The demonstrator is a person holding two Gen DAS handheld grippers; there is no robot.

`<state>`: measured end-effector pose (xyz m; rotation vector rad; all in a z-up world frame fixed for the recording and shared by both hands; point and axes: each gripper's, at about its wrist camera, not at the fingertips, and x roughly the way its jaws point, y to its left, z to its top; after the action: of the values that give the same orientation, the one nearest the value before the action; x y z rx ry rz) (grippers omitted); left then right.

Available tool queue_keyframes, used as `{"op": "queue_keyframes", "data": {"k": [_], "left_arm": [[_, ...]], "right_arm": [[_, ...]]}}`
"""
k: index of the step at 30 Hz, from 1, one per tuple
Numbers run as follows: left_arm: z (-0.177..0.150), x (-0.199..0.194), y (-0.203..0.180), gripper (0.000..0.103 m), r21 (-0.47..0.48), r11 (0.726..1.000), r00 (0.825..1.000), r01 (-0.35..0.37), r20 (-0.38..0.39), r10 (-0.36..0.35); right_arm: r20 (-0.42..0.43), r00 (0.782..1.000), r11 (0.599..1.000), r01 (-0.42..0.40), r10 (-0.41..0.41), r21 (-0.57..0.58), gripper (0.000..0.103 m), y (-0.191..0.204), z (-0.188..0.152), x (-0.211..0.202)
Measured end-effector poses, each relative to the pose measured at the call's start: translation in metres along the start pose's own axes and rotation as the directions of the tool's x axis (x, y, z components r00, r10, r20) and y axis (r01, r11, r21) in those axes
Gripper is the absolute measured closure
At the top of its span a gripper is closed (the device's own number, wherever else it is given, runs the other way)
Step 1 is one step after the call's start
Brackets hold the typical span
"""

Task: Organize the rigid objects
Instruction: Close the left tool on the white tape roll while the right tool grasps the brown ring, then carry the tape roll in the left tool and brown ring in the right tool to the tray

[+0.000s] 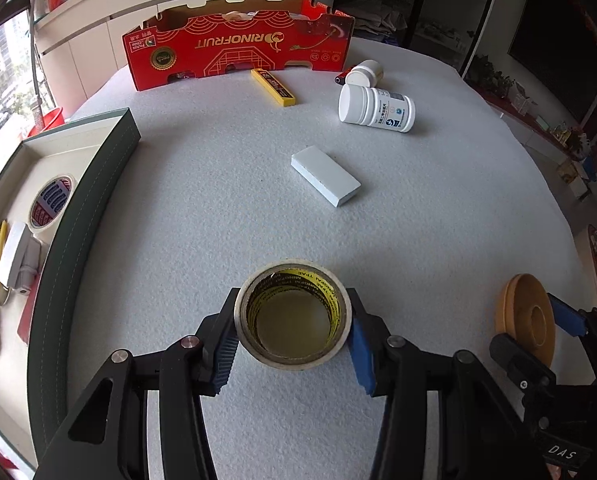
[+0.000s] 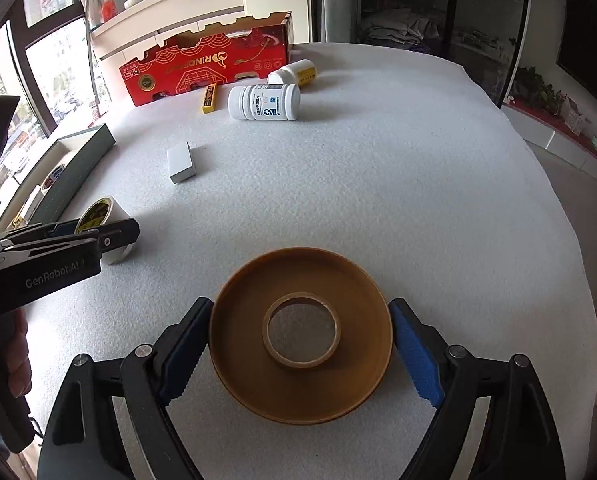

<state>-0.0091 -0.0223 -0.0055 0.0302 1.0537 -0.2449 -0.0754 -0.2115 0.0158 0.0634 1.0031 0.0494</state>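
Note:
My left gripper (image 1: 294, 338) is shut on a cream tape roll (image 1: 293, 314) with a yellow printed core, its pads pressing both sides; the roll also shows in the right wrist view (image 2: 98, 210). My right gripper (image 2: 300, 342) is shut on a wide brown tape roll (image 2: 300, 380), a blue pad (image 2: 414, 356) on each side; the roll shows in the left wrist view (image 1: 524, 318). Both rolls sit at the white table's near side. A green-walled tray (image 1: 98, 184) on the left holds another tape roll (image 1: 52, 204) and small items.
A red cardboard box (image 1: 238, 46) stands at the back. In front of it lie a yellow blade case (image 1: 272, 87), two white bottles (image 1: 376, 108) (image 1: 364, 73) on their sides, and a white block (image 1: 324, 176) in the middle of the table.

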Motion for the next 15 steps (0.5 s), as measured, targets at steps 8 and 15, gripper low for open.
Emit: {"op": "queue_keyframes", "data": {"k": [8, 15], "left_arm": [[-0.037, -0.03, -0.033, 0.051, 0.071, 0.997, 0.999, 0.042, 0.014, -0.044], [-0.054, -0.046, -0.053, 0.051, 0.124, 0.99, 0.997, 0.069, 0.023, -0.072]], "right_arm": [[0.026, 1.0, 0.998, 0.01, -0.012, 0.066, 0.015, -0.005, -0.021, -0.016], [0.038, 0.999, 0.995, 0.026, -0.03, 0.1, 0.015, -0.008, -0.03, -0.025]]}}
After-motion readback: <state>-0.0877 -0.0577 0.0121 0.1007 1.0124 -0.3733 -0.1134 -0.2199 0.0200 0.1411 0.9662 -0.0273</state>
